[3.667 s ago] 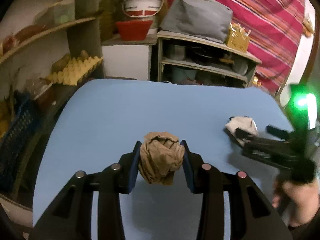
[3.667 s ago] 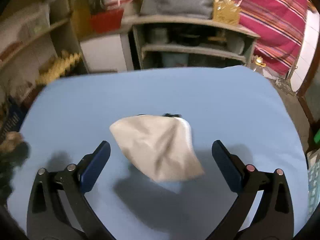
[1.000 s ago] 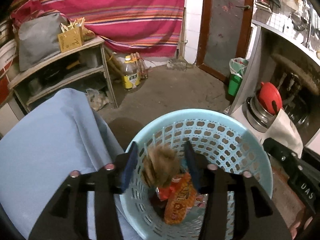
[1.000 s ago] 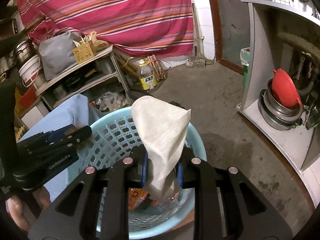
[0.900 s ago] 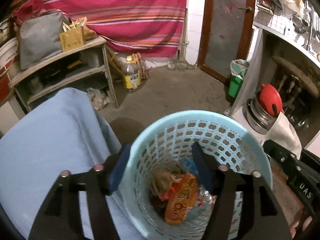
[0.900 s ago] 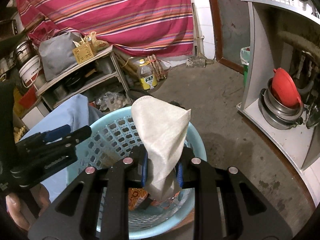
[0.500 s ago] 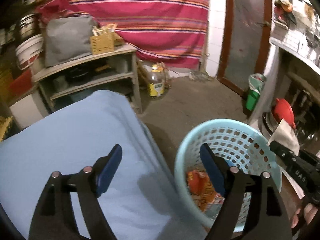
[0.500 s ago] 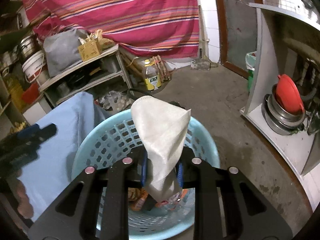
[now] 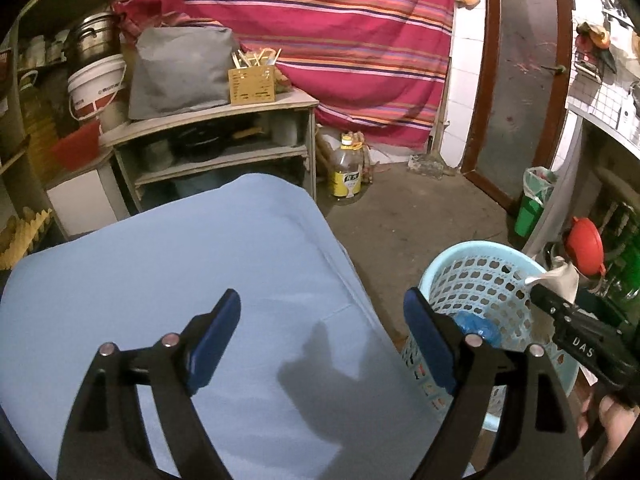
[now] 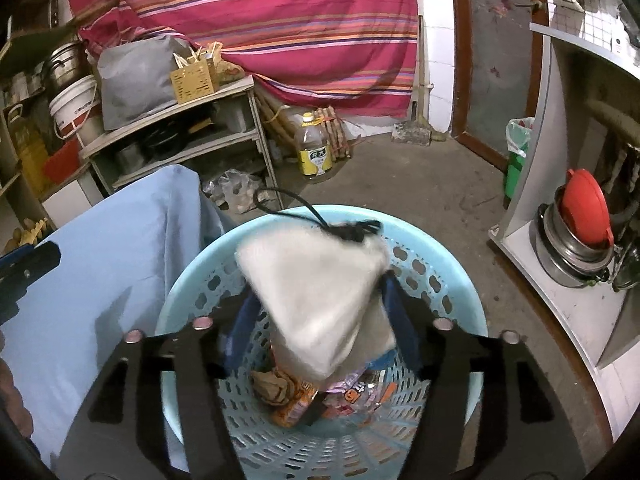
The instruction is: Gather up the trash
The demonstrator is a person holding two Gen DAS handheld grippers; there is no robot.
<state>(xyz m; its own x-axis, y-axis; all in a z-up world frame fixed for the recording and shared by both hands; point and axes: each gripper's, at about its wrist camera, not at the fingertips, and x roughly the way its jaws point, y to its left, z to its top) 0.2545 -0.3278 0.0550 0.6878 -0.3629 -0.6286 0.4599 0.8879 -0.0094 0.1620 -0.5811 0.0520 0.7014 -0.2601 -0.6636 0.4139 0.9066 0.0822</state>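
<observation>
From the left wrist camera, the left gripper (image 9: 322, 326) is hanging over the blue cloth-covered table (image 9: 160, 264) with its jaws standing wide and nothing between them; they have just been opening. Off the table's right edge, the light blue perforated basket (image 9: 476, 280) is standing on the concrete floor (image 9: 420, 220), with bits of wrapper showing through its holes. The right gripper (image 9: 538, 288) is reaching in over the basket's far rim from the right, with a pale scrap of the white mask (image 9: 560, 276) showing at its tip. A yellow-labelled oil bottle (image 9: 347, 168) is standing by the wooden shelf unit (image 9: 216, 136), and a striped red cloth (image 9: 340, 40) is hanging behind.

From the right wrist camera, the right gripper (image 10: 320, 322) is pointing down into the basket (image 10: 192, 272). Its jaws have just been opening and are now parted, with the white mask (image 10: 316, 292) blurred between them, its black strap (image 10: 304, 212) looping over the far rim; whether the pads are touching it I cannot tell. On the basket's bottom, a crumpled brown paper ball (image 10: 272, 386) is lying among orange snack wrappers (image 10: 296, 404). The left gripper's tip (image 10: 28, 266) is poking in at the left edge above the table (image 10: 100, 280)
</observation>
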